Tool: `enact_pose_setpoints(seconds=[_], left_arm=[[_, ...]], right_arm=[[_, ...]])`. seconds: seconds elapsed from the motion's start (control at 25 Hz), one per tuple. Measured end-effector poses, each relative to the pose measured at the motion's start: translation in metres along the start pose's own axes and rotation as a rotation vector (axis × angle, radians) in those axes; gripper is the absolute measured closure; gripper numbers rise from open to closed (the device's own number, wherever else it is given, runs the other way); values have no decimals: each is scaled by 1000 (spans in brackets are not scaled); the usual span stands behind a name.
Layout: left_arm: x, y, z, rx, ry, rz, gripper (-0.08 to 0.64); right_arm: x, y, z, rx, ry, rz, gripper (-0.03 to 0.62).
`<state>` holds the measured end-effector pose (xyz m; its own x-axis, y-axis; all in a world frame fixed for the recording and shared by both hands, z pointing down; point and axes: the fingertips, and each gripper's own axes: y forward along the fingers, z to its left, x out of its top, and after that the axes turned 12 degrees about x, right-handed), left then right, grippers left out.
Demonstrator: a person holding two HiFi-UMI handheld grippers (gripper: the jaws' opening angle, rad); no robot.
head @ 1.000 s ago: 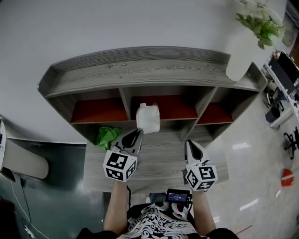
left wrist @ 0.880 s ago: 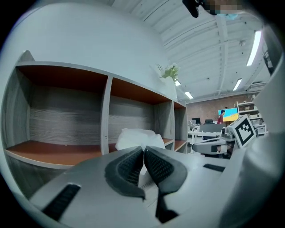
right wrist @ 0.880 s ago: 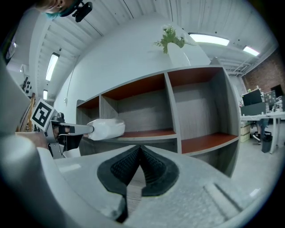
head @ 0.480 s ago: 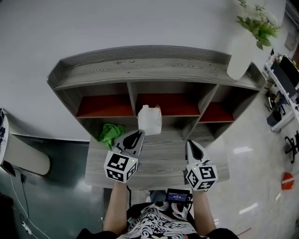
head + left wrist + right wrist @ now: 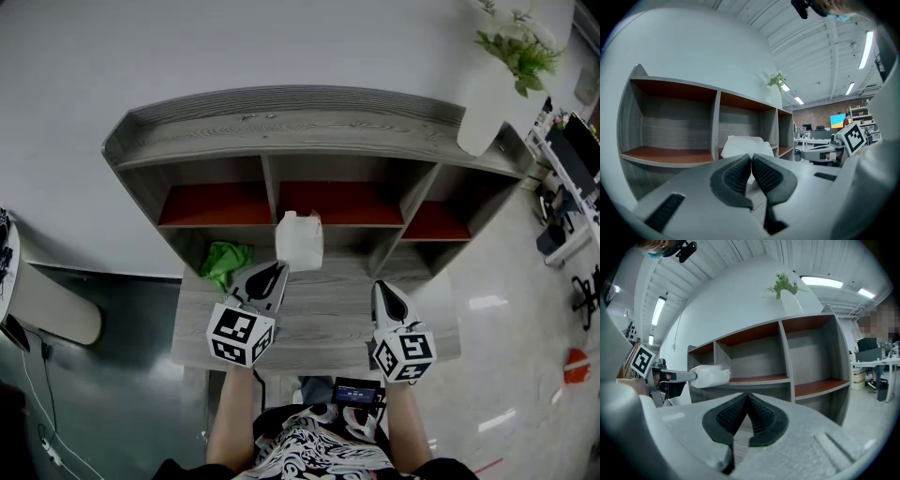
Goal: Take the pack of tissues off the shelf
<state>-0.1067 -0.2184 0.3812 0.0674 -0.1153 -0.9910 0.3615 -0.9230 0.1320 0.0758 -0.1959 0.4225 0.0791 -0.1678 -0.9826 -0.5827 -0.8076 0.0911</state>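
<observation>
The white pack of tissues [image 5: 299,241] hangs in the air in front of the middle compartment of the grey shelf [image 5: 291,131], above the desk board. My left gripper [image 5: 275,272] is shut on the pack's near edge. In the left gripper view the pack [image 5: 740,144] shows just beyond the closed left gripper [image 5: 751,159]. The right gripper view has the pack [image 5: 712,375] at the left, on the tip of the left gripper [image 5: 675,377]. To the right over the board, my right gripper [image 5: 384,289] is shut and holds nothing, as its own view shows [image 5: 748,397].
A green cloth [image 5: 225,260] lies in the lower left compartment. A white vase with a plant [image 5: 487,103] stands on the shelf's top at the right end. The compartments have red-brown floors [image 5: 216,204]. Office desks and chairs [image 5: 562,187] stand at the far right.
The pack in my left gripper has come a little further out from the shelf's middle compartment towards me. The right gripper has kept its place.
</observation>
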Motion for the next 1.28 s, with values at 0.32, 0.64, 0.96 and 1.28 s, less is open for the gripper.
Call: enact_pose_setpoints(seconds=[0.32,0.64,0.96,1.28], left_arm=[[-1,-6,0,-2,-10,-5,548],[-10,-11,-3,-6,-23,2,548],[-22,-14,-7,-16,-33,20,548],[-39,-17,-11,-26,-46,45,548]], right_arm=[[-3,-4,2,-3,-2,3,589],[-12,-8,4,0,6,20,589],[-24,-10,5,4,16,43,589],[-42,-15,4,-5,27,81,589]])
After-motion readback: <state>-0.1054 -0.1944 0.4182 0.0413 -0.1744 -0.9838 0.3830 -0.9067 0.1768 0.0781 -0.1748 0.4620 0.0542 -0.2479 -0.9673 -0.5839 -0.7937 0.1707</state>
